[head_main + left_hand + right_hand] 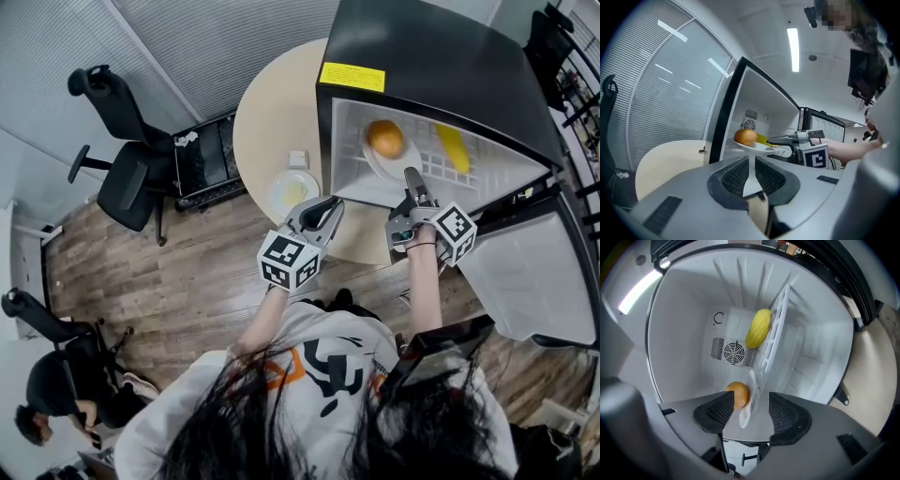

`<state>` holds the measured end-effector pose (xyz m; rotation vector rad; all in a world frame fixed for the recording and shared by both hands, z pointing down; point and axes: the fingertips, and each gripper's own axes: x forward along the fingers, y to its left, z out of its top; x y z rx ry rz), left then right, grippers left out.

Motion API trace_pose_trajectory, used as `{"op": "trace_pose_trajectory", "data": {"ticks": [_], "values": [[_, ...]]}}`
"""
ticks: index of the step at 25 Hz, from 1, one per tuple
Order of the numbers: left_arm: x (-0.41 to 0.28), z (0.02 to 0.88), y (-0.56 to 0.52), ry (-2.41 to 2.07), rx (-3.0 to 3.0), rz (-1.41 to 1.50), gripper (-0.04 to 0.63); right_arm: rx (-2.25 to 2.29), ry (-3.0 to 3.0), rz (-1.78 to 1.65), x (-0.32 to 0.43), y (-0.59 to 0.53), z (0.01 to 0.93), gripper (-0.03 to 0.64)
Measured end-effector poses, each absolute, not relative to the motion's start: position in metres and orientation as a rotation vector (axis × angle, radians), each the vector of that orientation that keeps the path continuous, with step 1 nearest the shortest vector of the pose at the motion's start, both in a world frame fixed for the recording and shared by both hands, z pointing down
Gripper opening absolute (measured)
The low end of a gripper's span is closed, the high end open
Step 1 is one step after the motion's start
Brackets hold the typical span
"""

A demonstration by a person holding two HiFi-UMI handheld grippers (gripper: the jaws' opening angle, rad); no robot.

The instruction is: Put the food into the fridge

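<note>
The small black fridge (422,66) stands open. On its white wire shelf (427,159) lies a white plate (391,164) with an orange (385,137), and further in a long yellow food item (452,147). My right gripper (412,183) reaches into the opening. In the right gripper view its jaws stand open on either side of the plate's rim (746,417), their pads clear of it, with the orange (737,393) just beyond. My left gripper (323,212) hovers outside over the table, shut and holding nothing (752,161).
A second plate (292,193) with yellow food sits on the round beige table (272,103) left of the fridge. The fridge door (530,281) hangs open to the right. A black office chair (131,173) and a seated person (47,403) are at the left.
</note>
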<state>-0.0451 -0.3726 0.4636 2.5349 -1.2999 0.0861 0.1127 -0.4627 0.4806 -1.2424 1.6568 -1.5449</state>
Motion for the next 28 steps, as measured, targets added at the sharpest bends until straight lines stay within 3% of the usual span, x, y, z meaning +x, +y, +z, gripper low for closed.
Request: {"op": "trace_pose_trajectory", "data": {"ticks": [6, 9, 12, 28], "values": [[-0.048, 0.466, -0.373, -1.308, 2.525, 0.093, 0.049, -1.261, 1.699, -1.528, 0.12, -0.44, 0.48, 0.222], [-0.048, 0.467, -0.373, -1.308, 2.524, 0.094, 0.049, -1.265, 1.698, -1.527, 0.12, -0.437, 0.482, 0.086], [-0.047, 0.468, -0.373, -1.304, 2.525, 0.095, 0.048, -1.284, 1.717, -1.519, 0.12, -0.438, 0.479, 0.05], [-0.056, 0.472, -0.372, -1.329, 2.506, 0.115, 0.049, -1.284, 1.721, -1.518, 0.099, -0.47, 0.479, 0.044]]}}
